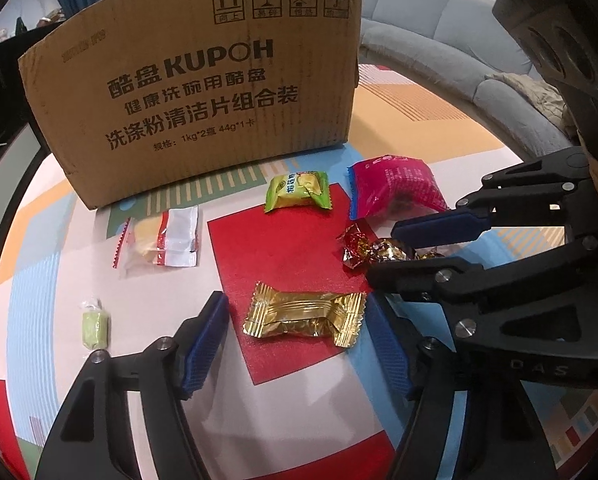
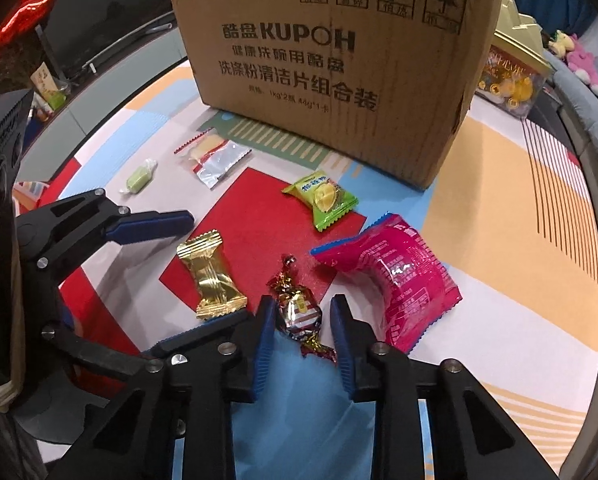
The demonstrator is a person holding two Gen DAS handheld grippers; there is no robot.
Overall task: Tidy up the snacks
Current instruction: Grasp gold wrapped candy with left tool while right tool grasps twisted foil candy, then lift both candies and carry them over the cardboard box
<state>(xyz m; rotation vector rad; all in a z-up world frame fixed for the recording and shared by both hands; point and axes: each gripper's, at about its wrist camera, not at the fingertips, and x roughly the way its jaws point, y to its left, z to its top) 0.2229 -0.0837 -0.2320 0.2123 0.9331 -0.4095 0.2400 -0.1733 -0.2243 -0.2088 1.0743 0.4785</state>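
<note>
Behind the snacks on the patterned tabletop (image 1: pixel 399 120) stands a cardboard box (image 1: pixel 203 92). Left gripper (image 1: pixel 297 320) spreads wide around the gold packet (image 1: pixel 305 314), not touching. Right gripper (image 2: pixel 301 320) flanks the foil-wrapped candy (image 2: pixel 299 312), jaws apart.

Left gripper (image 1: pixel 297 316): jaws open, flanking gold-wrapped snack (image 1: pixel 305 315) on desk (image 1: pixel 79 240). Right gripper (image 1: pixel 395 252): jaws around foil candy (image 1: pixel 373 250). Cardboard box (image 1: pixel 203 92) behind.
</note>
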